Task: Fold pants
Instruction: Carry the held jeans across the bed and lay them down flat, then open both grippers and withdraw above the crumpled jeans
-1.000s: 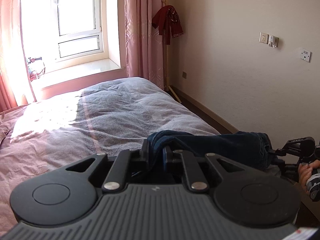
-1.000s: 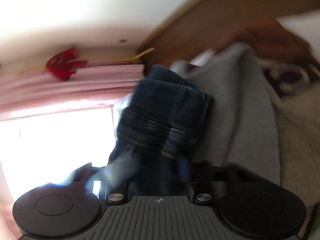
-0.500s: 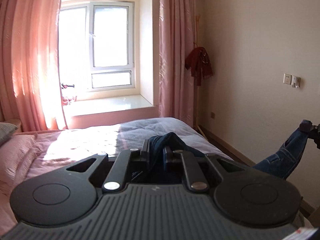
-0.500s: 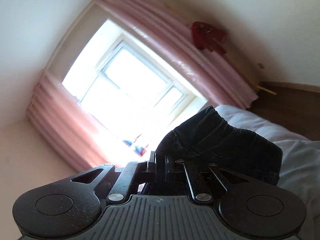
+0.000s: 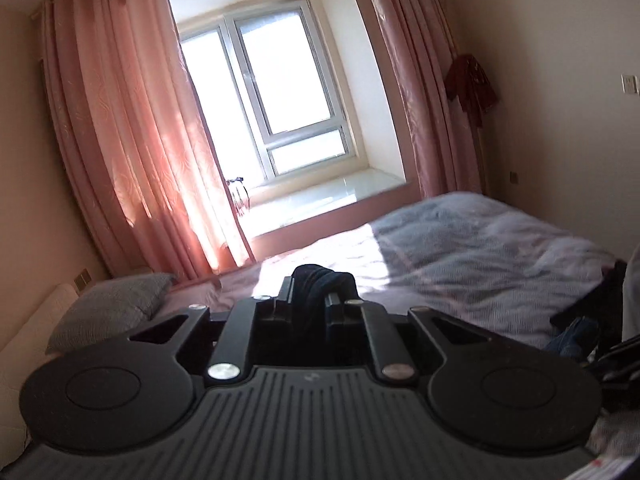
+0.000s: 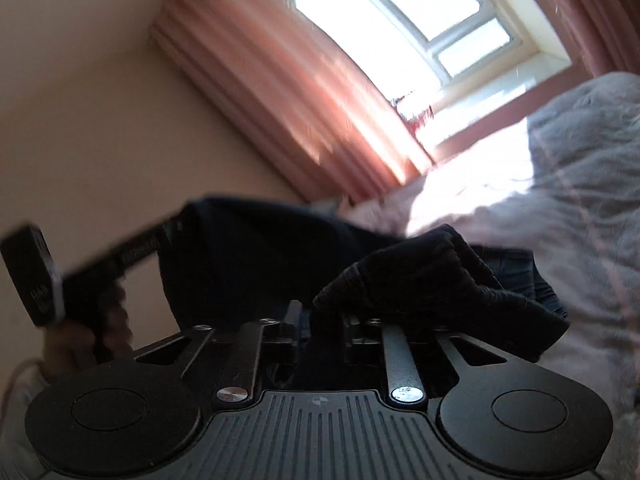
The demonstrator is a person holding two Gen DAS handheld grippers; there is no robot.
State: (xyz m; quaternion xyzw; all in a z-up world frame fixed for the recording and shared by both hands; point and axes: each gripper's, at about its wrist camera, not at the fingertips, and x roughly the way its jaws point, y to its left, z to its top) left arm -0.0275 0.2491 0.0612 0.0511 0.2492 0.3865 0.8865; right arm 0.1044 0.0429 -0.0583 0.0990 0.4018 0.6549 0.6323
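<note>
the left gripper [image 5: 310, 294] is clamped on the dark pants [image 5: 320, 280], held above a bed [image 5: 480, 248] with a grey quilt, near pink curtains [image 5: 132, 140] and a sunlit window [image 5: 280, 92]. the right gripper [image 6: 320, 324] has just been opening, its jaws apart with pants cloth draped between them.

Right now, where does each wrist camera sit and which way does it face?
Left wrist: on the left gripper, shut on the pants, facing across the bed toward the window.
Right wrist: on the right gripper, tilted, facing the same window; jaws have just been opening, pants between them; left hand shows at left.
Shared: pants, bed, window, curtain.
</note>
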